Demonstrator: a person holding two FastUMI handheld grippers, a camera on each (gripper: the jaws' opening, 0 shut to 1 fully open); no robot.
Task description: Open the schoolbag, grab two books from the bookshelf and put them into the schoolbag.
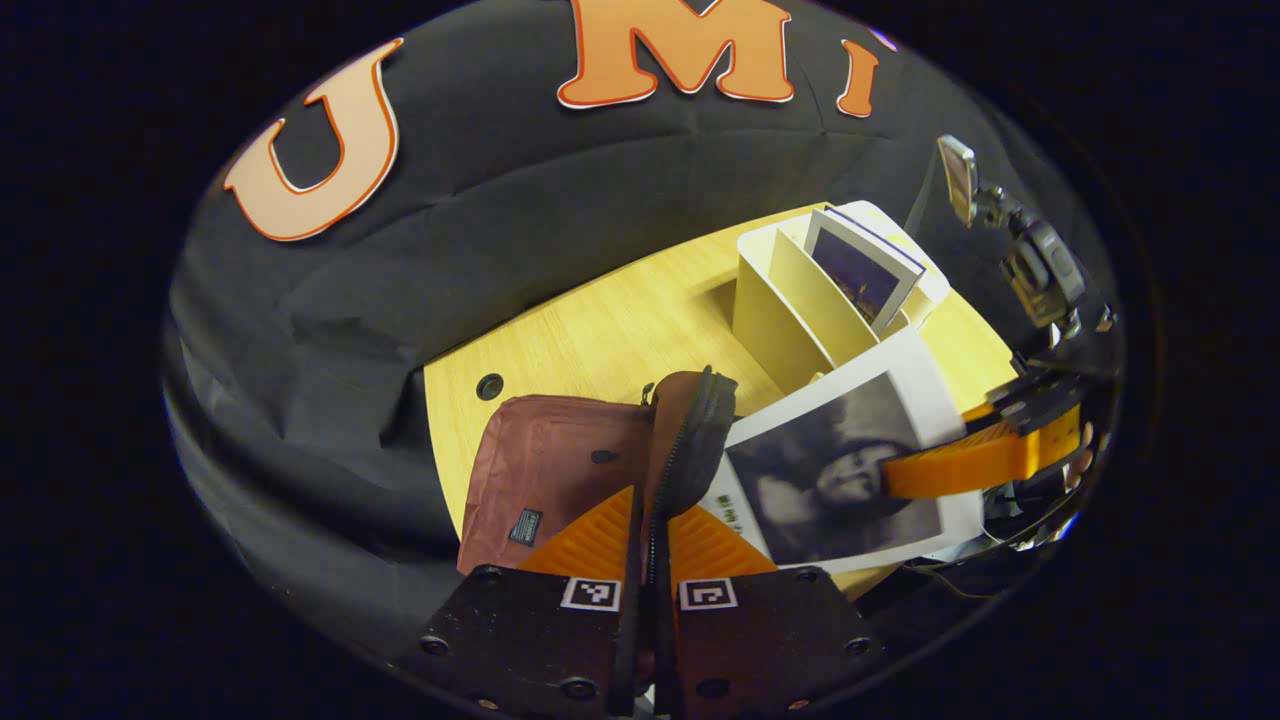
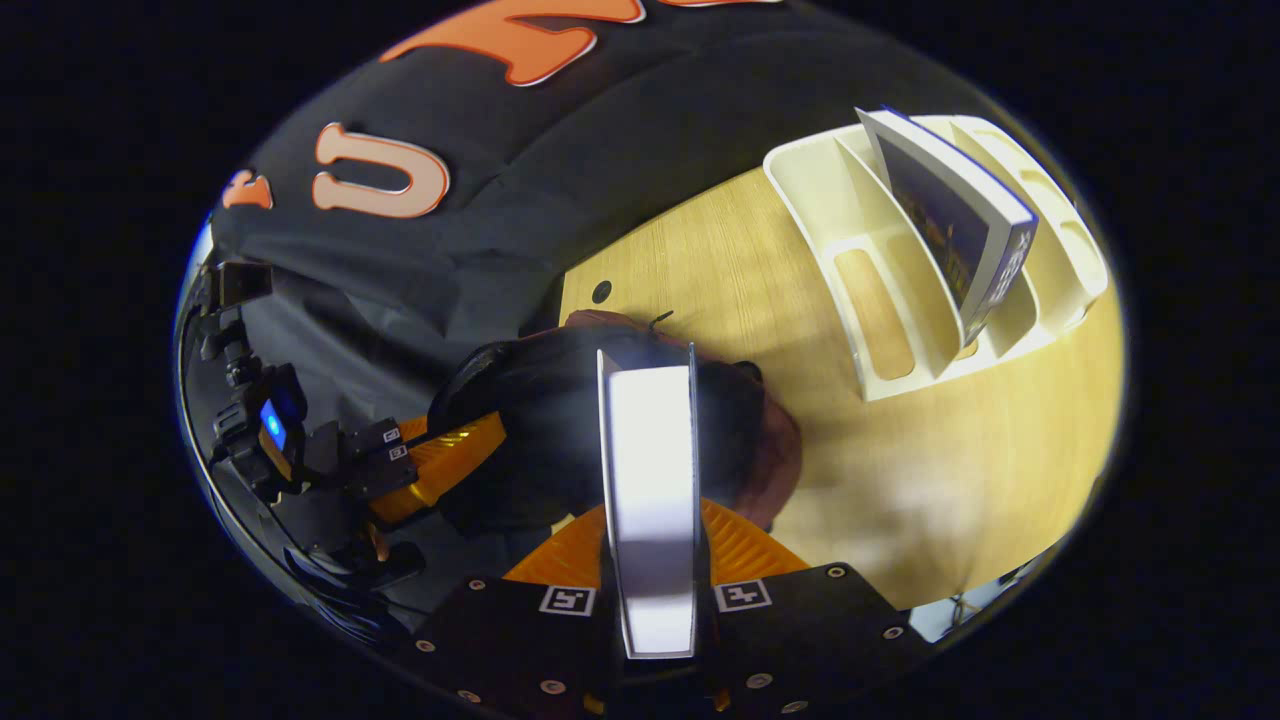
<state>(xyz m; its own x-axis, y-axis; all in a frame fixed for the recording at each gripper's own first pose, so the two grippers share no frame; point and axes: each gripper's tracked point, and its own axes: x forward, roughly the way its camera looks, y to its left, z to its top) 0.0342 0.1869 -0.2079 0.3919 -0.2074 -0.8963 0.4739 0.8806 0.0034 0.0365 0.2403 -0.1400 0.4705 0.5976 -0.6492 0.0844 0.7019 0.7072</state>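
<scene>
The maroon schoolbag (image 1: 560, 465) lies on the wooden table (image 1: 600, 330). My left gripper (image 1: 648, 500) is shut on the bag's zipped rim (image 1: 695, 440) and holds the mouth up. A book with a black-and-white cover (image 1: 840, 480) hangs just right of the bag's mouth, with my right gripper (image 1: 905, 472) shut on its edge. In the right gripper view the same book (image 2: 650, 470) stands edge-on between my right gripper (image 2: 655, 540) fingers, over the bag's dark opening (image 2: 520, 430). The left gripper (image 2: 450, 455) grips the bag at its left. A second book (image 2: 960, 220) leans in the cream bookshelf (image 2: 870, 300).
The bookshelf (image 1: 790, 300) stands at the table's far right with its book (image 1: 860, 265) upright. A cable hole (image 1: 489, 385) sits near the table's back edge. A camera on a stand (image 1: 1040, 260) rises beyond the right end. Bare tabletop (image 2: 950, 450) lies between bag and shelf.
</scene>
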